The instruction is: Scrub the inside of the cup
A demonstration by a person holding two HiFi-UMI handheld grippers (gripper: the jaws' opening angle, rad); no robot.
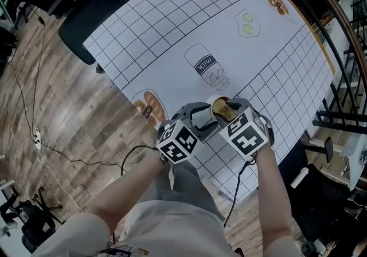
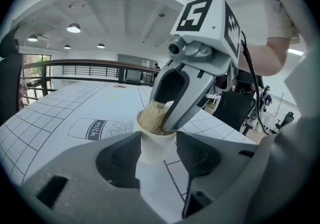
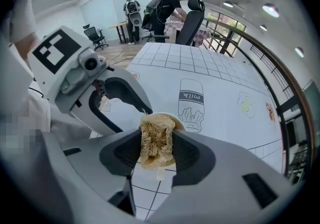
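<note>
Here's the cup (image 2: 156, 149), a small white one, standing on the gridded table sheet (image 1: 172, 20) near the person's edge, just in front of the printed milk carton (image 1: 207, 66). The left gripper (image 2: 159, 157) comes in low and level from the side, its jaws narrowed onto the cup's lower wall, one pad on each flank, so it's pinned upright. From above, the right gripper (image 3: 156, 152) tilts steeply down over the rim, jaws clamped on a tan fibrous scrubber (image 3: 156, 138), and the tip of that wad sits right in the cup's mouth.

Both forearms reach out from the body close together, the marker cubes almost side by side, the two tools meeting nose to nose at the cup.

The cup looks light and thin-walled; squeeze it hard and it'll likely buckle, grip it loosely and it'll probably spin once the scrubbing starts. Low on the wall, where the base stiffens it, seems the right hold. The scrubber looks soft and springy, so it should squash to fit the inside.
</note>
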